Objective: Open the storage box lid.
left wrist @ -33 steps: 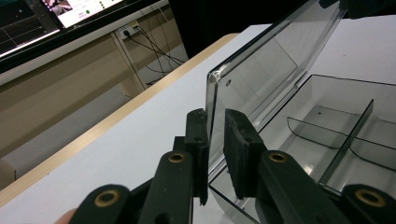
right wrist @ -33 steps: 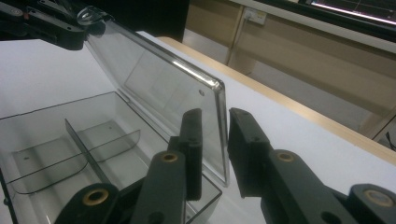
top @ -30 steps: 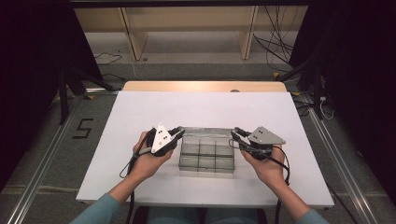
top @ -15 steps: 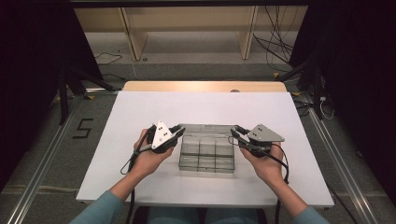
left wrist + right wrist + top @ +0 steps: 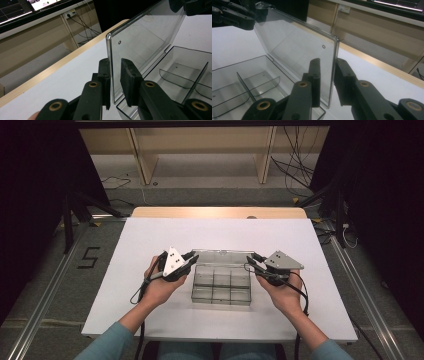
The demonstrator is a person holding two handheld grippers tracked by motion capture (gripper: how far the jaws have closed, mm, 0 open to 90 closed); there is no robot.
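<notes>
- Right now we sit at a white table [image 5: 150, 240] with a clear plastic box [image 5: 221, 287] in front of us, near the middle of the table
- The box has small rooms inside it, split by thin clear walls [image 5: 183, 77], and we see nothing in the rooms that show
- Its clear lid [image 5: 220, 256] stands up at the far side of the box, joined to the back edge
- Our left gripper [image 5: 189, 259] is at the left end of the lid, with our left hand [image 5: 160, 287] under it
- In the left gripper view the lid's edge [image 5: 110, 67] sits between the two black jaws; one jaw lies flat on the lid, and the other is just beside it with a thin gap, so the jaws are a little apart and do not pinch the lid
- Our right gripper [image 5: 252, 261] is at the right end of the lid, held by our right hand [image 5: 285, 292]
- In the right gripper view the lid's other edge [image 5: 335, 70] stands between those jaws too; the jaws stay a bit apart here as well, one on each side, and we cannot tell if either one touches it
- Each gripper view shows a tiny round hole [image 5: 323, 46] near the top corner of the lid
- A black cable [image 5: 140, 292] hangs from the left gripper down over the table
- Past the table we see a wooden shelf [image 5: 200, 150] on the floor
</notes>
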